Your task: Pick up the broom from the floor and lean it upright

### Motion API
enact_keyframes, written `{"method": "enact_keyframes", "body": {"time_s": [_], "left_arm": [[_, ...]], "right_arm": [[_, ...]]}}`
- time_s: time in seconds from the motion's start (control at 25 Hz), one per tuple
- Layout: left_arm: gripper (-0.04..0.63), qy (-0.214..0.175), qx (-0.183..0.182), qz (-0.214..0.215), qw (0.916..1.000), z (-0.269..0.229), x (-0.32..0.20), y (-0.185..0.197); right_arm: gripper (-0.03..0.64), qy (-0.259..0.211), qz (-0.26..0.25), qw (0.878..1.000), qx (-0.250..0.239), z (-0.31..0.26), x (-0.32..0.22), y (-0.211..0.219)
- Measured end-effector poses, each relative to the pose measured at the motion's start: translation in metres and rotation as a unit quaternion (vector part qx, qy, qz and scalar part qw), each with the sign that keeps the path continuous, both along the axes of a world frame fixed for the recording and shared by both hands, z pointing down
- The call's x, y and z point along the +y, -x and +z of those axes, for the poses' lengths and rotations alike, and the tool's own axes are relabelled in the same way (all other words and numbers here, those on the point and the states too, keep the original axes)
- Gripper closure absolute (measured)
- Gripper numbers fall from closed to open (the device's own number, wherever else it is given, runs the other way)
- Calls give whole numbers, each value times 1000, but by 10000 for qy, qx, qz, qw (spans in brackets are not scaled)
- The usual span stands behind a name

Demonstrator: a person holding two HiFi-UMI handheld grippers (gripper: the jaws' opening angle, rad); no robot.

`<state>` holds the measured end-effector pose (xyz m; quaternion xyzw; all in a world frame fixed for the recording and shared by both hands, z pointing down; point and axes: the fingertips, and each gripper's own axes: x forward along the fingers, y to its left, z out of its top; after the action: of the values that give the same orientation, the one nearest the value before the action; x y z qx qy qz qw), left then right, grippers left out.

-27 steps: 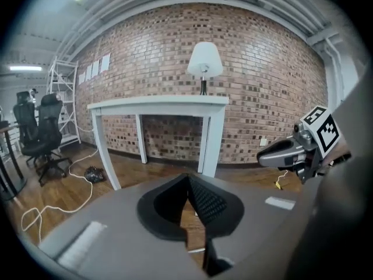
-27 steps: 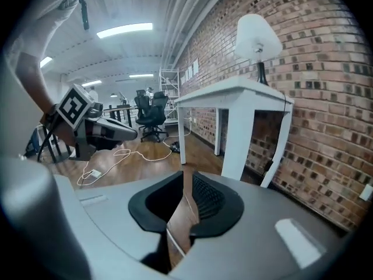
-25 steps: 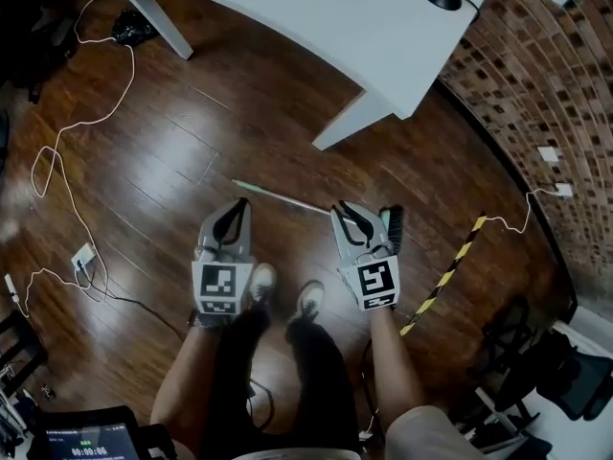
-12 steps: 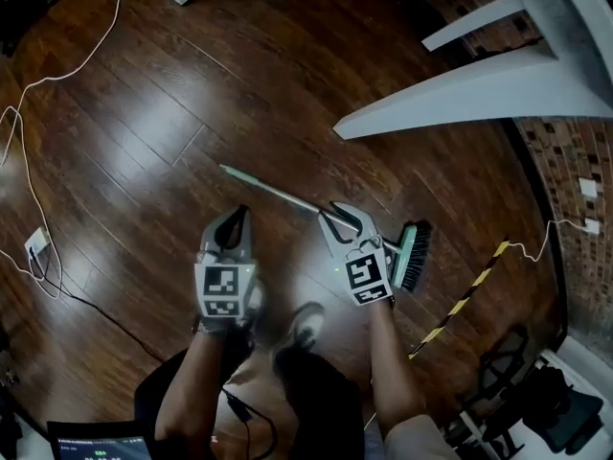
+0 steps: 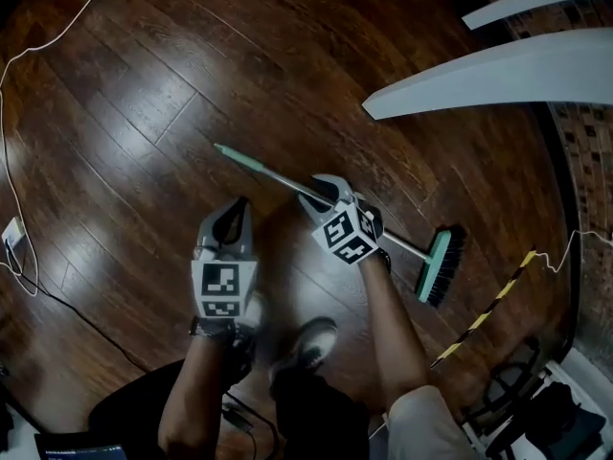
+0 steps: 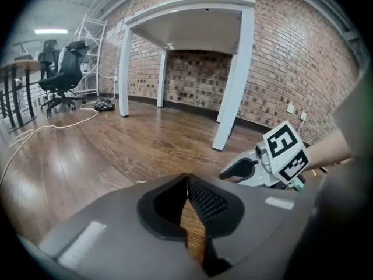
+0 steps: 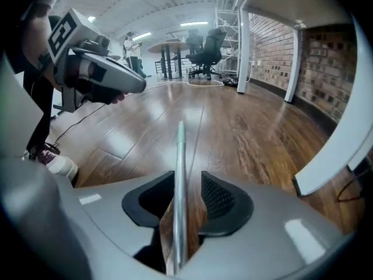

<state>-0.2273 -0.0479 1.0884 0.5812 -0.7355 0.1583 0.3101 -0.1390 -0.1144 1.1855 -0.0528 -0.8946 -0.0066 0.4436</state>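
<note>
The broom lies flat on the dark wood floor; its thin metal handle (image 5: 263, 171) with a green tip runs down-right to the green, dark-bristled head (image 5: 439, 266). My right gripper (image 5: 321, 188) is down over the middle of the handle. In the right gripper view the handle (image 7: 179, 156) runs between the jaws, which are opening, with a gap at the right pad. My left gripper (image 5: 239, 205) hangs to the left of the handle, apart from it. Its jaws (image 6: 187, 181) meet at the tips with nothing between them.
White table legs (image 5: 479, 70) slant across the upper right, with a brick wall (image 5: 586, 151) beyond. A yellow-black striped strip (image 5: 488, 305) lies right of the broom head. White cables (image 5: 10, 161) trail along the left. The person's shoes (image 5: 306, 338) stand just behind the grippers.
Both grippers have dropped towards the floor. The right one moved onto the broom handle, rolled, and its jaws widened around it. The left stays shut beside it.
</note>
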Motion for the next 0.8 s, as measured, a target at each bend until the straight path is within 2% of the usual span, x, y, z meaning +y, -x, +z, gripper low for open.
{"method": "enact_keyframes", "body": {"time_s": [0.2,0.4,0.56,0.8], "left_arm": [[591,17,-45,-5,10000,20,6,1],[591,-16,-32,-17,10000,26,5,1],[591,0,-44,4,10000,24,4,3],[591,11,-35,-24,10000,4,5,2]], "right_arm": [[453,86,-368,9990,239,37,9,3],[439,315,-587,9966,491,49,14,7],[510,202,-653,9941,842,51,10,8],[523,-51,-324,9930,1135,44,10,-5]]}}
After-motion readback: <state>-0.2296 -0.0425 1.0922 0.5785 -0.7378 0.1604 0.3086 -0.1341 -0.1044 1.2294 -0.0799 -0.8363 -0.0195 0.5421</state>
